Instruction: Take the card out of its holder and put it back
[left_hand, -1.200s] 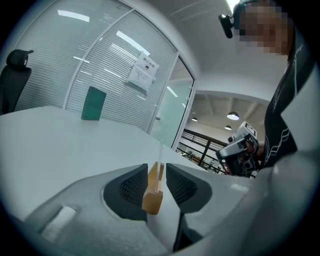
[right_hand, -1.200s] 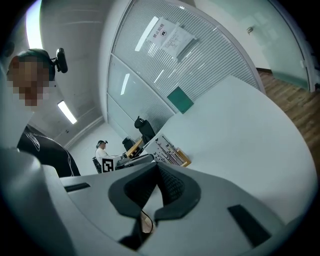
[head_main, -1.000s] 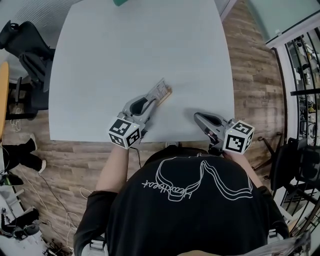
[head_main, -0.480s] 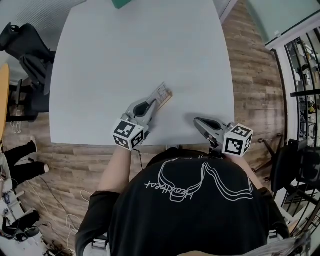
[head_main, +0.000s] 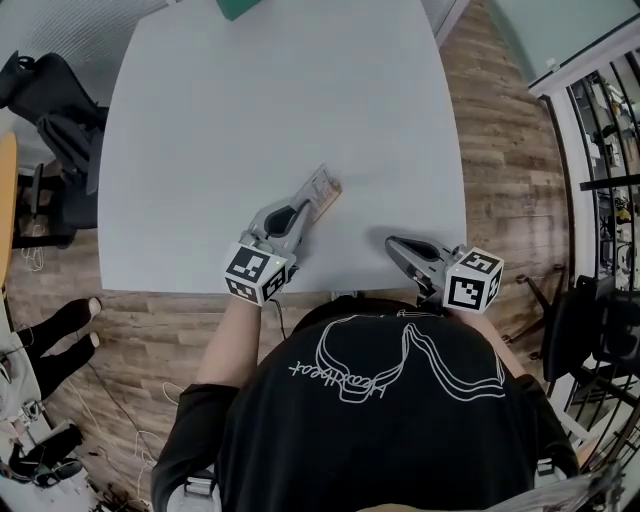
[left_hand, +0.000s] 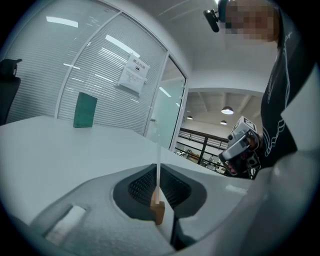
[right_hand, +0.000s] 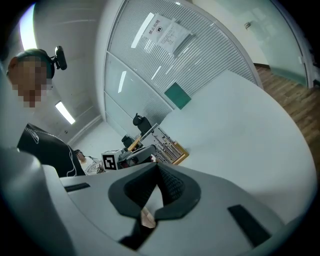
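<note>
Head view: near the front edge of the table (head_main: 250, 100), the card (head_main: 322, 190) sits in its wooden holder (head_main: 336, 185), not yet drawn out, so both removal and return remain. The left gripper (head_main: 305, 208) is closing narrowly on the card's near end, while the right gripper (head_main: 393, 242) rests apart, pinched together and empty. Whether the pads bite card or wood is unclear.

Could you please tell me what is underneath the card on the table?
A small wooden holder carries the upright card, with the white table below. The card's bottom edge is hidden inside the holder's slot.
</note>
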